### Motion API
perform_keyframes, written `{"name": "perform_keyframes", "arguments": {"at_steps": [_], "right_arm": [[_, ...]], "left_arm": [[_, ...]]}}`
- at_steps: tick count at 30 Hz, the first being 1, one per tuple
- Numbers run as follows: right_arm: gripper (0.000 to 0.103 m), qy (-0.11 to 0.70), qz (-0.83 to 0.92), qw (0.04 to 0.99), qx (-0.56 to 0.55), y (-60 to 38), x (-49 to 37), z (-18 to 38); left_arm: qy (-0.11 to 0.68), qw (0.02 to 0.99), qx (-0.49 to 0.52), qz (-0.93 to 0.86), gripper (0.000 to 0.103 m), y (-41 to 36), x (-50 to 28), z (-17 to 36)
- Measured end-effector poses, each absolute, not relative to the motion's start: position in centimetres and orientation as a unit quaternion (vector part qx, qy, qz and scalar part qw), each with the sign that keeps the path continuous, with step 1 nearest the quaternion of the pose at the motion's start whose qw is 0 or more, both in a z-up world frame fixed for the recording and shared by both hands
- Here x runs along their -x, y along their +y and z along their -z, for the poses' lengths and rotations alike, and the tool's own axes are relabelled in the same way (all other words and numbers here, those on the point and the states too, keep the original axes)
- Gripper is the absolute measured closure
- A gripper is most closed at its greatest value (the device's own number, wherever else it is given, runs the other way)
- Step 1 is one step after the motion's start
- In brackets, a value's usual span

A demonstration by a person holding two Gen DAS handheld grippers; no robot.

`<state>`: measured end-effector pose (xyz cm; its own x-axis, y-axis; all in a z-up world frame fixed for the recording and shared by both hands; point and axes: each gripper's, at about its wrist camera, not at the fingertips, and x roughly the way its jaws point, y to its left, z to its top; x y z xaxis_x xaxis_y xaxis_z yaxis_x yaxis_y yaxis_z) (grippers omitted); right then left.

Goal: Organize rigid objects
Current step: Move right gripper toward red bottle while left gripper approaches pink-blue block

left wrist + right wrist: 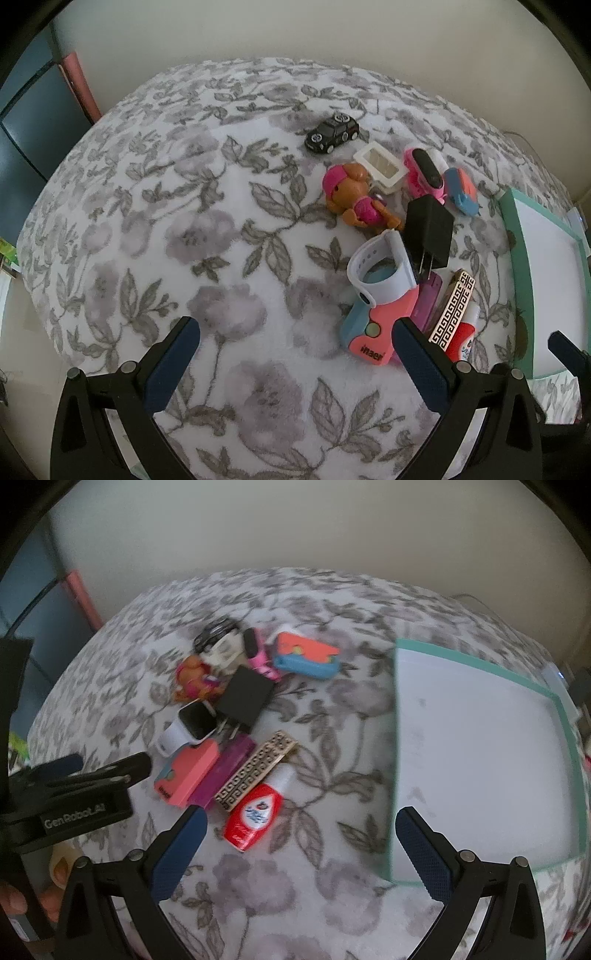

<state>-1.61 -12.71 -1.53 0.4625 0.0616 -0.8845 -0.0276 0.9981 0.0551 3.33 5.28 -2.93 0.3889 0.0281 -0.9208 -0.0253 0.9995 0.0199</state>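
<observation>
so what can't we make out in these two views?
- Toy car, right wrist view: motion-blurred and partly behind the white frame.
- Tray, left wrist view: right side cut off by the image edge.
- Purple case, left wrist view: mostly hidden under neighbouring items.

Both wrist views look down close, sharing toy pile, tray

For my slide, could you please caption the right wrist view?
Open right gripper above red-and-white tube beside empty teal-rimmed white tray.

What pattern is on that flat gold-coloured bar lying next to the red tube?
A Greek-key maze pattern, gold on white, on the bar; clearest in the left wrist view.
</observation>
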Motion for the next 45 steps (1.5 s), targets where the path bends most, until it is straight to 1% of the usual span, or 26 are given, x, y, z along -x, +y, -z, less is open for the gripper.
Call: {"name": "perform_keyframes", "arguments": {"at_steps": [5,14,23,24,25,26,27,29,34,35,37,38,40,42,45], "right_arm": [[0.0,0.537,-0.045,0.842,0.001,-11.4,0.9,3.1],[0.0,0.562,-0.053,0.825,-0.014,-11.1,-0.1,5.4],[0.008,0.564,-0.044,0.824,-0.024,-11.2,-0.5,6.0],[0.01,0.565,-0.043,0.824,-0.024,-11.1,-0.6,6.1],[0.013,0.566,-0.043,0.823,-0.023,-11.1,-0.7,6.2],[0.014,0.567,-0.042,0.822,-0.022,-11.1,-0.8,6.2],[0.015,0.567,-0.041,0.822,-0.023,-11.1,-0.9,6.3],[0.017,0.567,-0.041,0.822,-0.03,-11.2,-1.0,6.3],[0.029,0.562,-0.044,0.825,-0.041,-11.3,-1.0,6.1],[0.03,0.562,-0.044,0.825,-0.043,-11.3,-0.9,6.1],[0.037,0.562,-0.045,0.825,-0.046,-11.4,-0.8,6.1],[0.039,0.562,-0.046,0.825,-0.047,-11.5,-0.7,6.1],[0.049,0.563,-0.045,0.824,-0.047,-11.6,-0.5,6.0],[0.054,0.564,-0.042,0.823,-0.049,-11.9,-0.3,6.0],[0.054,0.565,-0.04,0.822,-0.06,-12.4,-0.2,6.0]], "left_arm": [[0.563,0.827,0.001,0.0,0.0,5.1,-3.8,3.8],[0.577,0.816,0.006,0.029,0.0,4.1,-4.9,5.1],[0.578,0.814,-0.006,0.057,0.001,2.2,-6.2,5.8],[0.578,0.814,-0.007,0.058,0.002,2.0,-6.3,5.8],[0.577,0.814,-0.008,0.058,0.008,1.9,-6.4,5.9],[0.578,0.814,-0.01,0.058,0.012,1.7,-6.5,6.0],[0.579,0.813,-0.011,0.058,0.019,1.6,-6.6,6.1],[0.583,0.81,-0.012,0.065,0.021,1.3,-6.8,6.4],[0.582,0.808,-0.001,0.089,0.038,0.9,-6.7,6.4],[0.581,0.808,0.001,0.092,0.04,0.8,-6.7,6.4],[0.58,0.809,0.001,0.094,0.045,0.8,-6.6,6.4],[0.58,0.809,0.0,0.094,0.046,0.9,-6.4,6.3],[0.579,0.81,-0.002,0.094,0.05,1.0,-6.2,6.2],[0.579,0.81,-0.003,0.092,0.05,1.1,-6.1,6.2],[0.579,0.81,0.002,0.091,0.05,2.3,-5.1,5.9]]}}
